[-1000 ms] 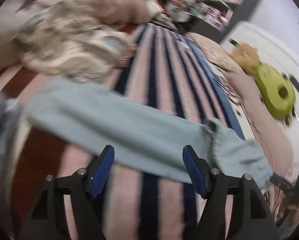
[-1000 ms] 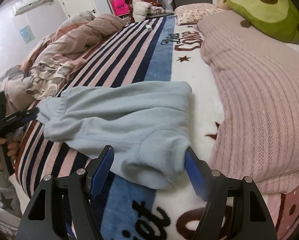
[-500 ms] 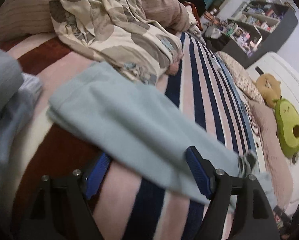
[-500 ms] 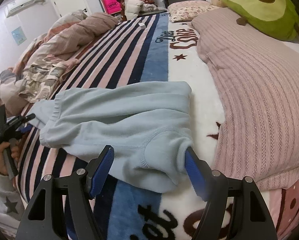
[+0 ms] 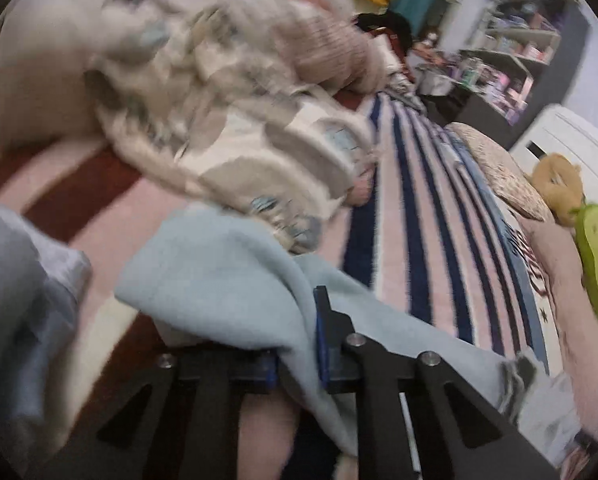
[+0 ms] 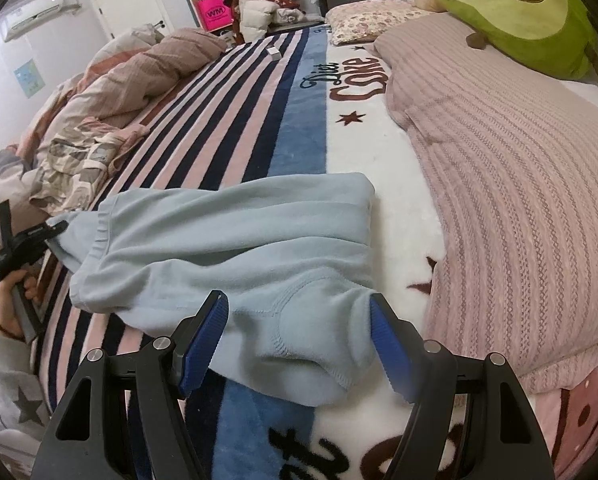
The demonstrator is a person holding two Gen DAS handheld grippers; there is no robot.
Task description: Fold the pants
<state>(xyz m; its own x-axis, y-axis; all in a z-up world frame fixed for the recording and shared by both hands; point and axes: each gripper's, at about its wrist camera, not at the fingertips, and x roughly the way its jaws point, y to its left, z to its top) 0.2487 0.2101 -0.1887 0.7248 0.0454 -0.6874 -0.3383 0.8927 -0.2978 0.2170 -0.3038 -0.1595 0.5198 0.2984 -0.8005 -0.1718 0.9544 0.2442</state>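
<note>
Light blue pants (image 6: pixel 235 248) lie folded lengthwise across a striped blanket (image 6: pixel 239 120). In the left wrist view my left gripper (image 5: pixel 297 344) is shut on the leg end of the pants (image 5: pixel 227 268), with cloth bunched between the blue pads. In the right wrist view my right gripper (image 6: pixel 299 332) is open, its fingers on either side of the waist corner of the pants, low over the cloth. The left gripper (image 6: pixel 31 240) shows at the far left of that view, at the cuff end.
A crumpled patterned quilt (image 5: pixel 227 112) lies just behind the leg end. A pink knitted cover (image 6: pixel 519 184) lies right of the waist, with a green avocado plush (image 6: pixel 515 12) on it. Shelves (image 5: pixel 511 64) stand beyond the bed.
My left gripper has closed from open onto the leg end of the pants and the cloth is bunched up. My right gripper stays open over the waist corner.
</note>
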